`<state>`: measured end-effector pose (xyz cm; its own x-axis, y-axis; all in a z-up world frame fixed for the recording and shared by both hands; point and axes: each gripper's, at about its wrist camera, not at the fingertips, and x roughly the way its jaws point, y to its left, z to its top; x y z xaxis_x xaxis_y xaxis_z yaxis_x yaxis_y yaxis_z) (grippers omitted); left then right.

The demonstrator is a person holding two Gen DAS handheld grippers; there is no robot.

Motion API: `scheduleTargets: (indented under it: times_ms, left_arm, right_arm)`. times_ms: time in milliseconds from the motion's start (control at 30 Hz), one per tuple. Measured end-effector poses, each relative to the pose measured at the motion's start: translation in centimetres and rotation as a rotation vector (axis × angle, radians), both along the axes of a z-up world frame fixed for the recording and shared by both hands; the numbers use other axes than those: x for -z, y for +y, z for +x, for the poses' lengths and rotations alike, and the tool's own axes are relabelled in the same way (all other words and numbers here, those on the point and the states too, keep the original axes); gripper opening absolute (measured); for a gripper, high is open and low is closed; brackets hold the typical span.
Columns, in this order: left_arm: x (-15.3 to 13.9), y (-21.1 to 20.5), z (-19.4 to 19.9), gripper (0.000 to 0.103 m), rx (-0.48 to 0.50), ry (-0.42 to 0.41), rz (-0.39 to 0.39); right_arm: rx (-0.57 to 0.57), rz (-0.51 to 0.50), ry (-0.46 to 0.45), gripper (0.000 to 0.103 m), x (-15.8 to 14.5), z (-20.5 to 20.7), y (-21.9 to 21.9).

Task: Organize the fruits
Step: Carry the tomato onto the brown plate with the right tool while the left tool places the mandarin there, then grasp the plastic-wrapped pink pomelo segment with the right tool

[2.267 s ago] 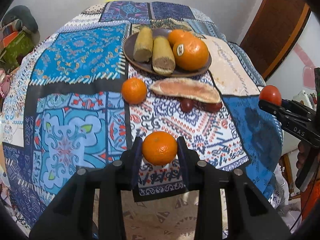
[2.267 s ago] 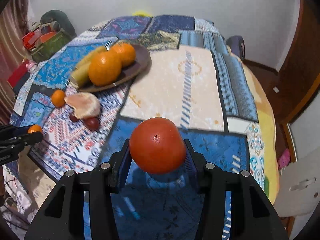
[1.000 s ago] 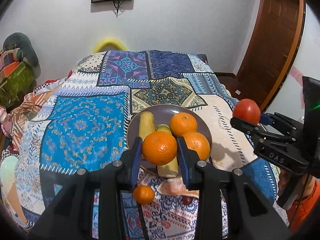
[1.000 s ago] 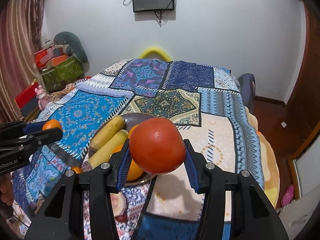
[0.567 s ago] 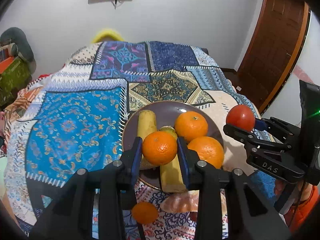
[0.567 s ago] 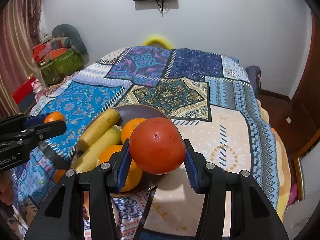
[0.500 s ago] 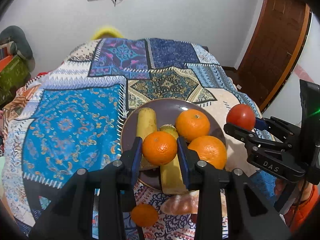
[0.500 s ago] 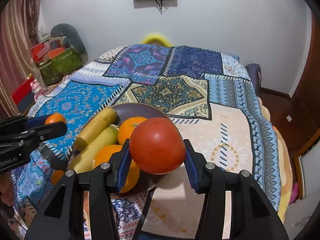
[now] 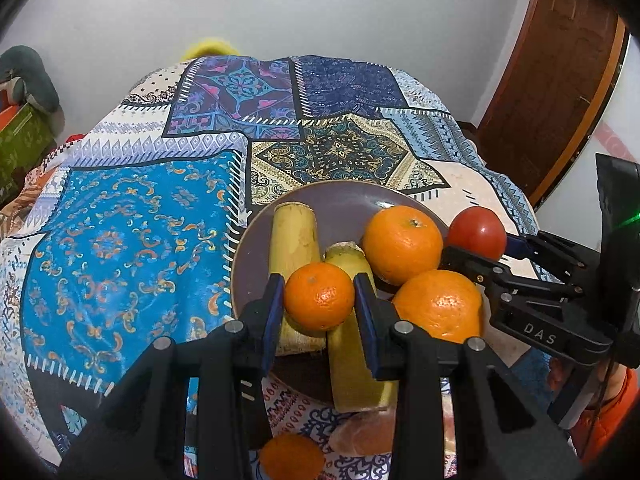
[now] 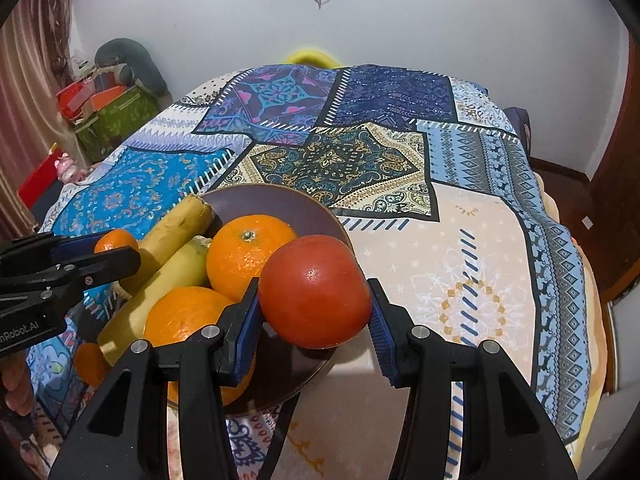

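My left gripper is shut on a small orange and holds it over the near side of the brown plate. The plate carries two yellow bananas and two large oranges. My right gripper is shut on a red tomato above the plate's right rim. Each gripper shows in the other view: the right one with the tomato, the left one with the orange.
The plate sits on a patchwork cloth over a round table. A loose small orange and a peeled pale fruit piece lie in front of the plate. A wooden door is right; boxes are left.
Both grippers have moved forward and lower over the plate, each still holding its fruit. The plate looks larger and closer in both views.
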<state>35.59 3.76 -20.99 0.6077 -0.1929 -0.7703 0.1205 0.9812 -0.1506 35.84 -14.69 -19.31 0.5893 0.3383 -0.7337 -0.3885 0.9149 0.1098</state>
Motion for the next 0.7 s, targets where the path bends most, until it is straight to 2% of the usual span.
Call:
scheduleTargets:
  times_ms: [200,267,333,400,533,700]
  left_arm:
    - [0.2,-0.1,0.1,0.035,-0.008,-0.005,0.004]
    - [0.2,-0.2,0.1,0.038,-0.012,-0.006,0.003]
    - [0.1,-0.1,0.0,0.048,-0.019,-0.013,-0.001]
    - [-0.1,-0.2,-0.2,0.05,-0.021,-0.022,0.004]
    - [-0.9,-0.1,-1.0,0.05,-0.024,-0.037,0.004]
    - [-2.4,0.4,-2.6,0.05,-0.032,-0.056,0.003]
  right_arm:
    - [-0.004,0.024,0.02,0.047,0.1,0.4,-0.3]
    - [-0.001,0.018,0.019,0.048,0.1,0.4,-0.2]
    - [0.003,0.014,0.016,0.051,0.1,0.3,-0.2]
    - [-0.004,0.02,0.01,0.055,-0.2,0.2,-0.2]
    - [-0.004,-0.009,-0.024,0.055,-1.1,-0.4,-0.1]
    - [-0.003,0.01,-0.03,0.055,-2.3,-1.3,-0.4]
